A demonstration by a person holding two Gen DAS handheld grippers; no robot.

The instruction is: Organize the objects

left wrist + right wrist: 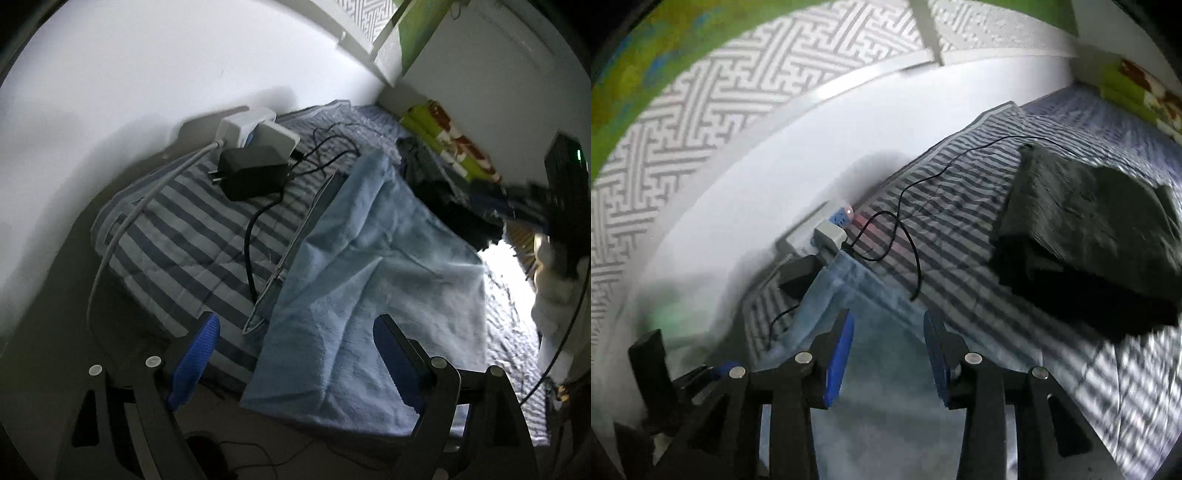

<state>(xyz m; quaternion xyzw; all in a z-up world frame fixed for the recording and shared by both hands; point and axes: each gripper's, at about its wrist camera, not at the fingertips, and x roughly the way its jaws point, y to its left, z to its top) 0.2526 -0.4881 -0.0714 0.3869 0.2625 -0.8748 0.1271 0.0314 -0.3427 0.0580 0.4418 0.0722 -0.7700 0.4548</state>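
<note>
We are holding the left claw (291, 354) spread wide above the near edge of a bed, its ribbed blue pads (194, 354) clear of everything. Below it a light blue towel (369, 280), soft and napped, is lying loosely creased across the striped blanket (177, 221), one corner hanging over the bed's edge. Beyond the towel a boxy black power adapter (255, 171) is resting on the stripes, its thick black cord (251, 240) curling toward us, beside a white power strip (258, 129) against the plain wall.

We are holding the right claw (888, 354) partly spread over the same towel (886, 332), which looks blurred here; the pads (838, 362) are not pressing on it. To the right a dark green folded cloth (1086, 229), coarse and thick, is sitting on the blanket, well apart from the towel. A thin black wire (908, 236) is looping between them.
</note>
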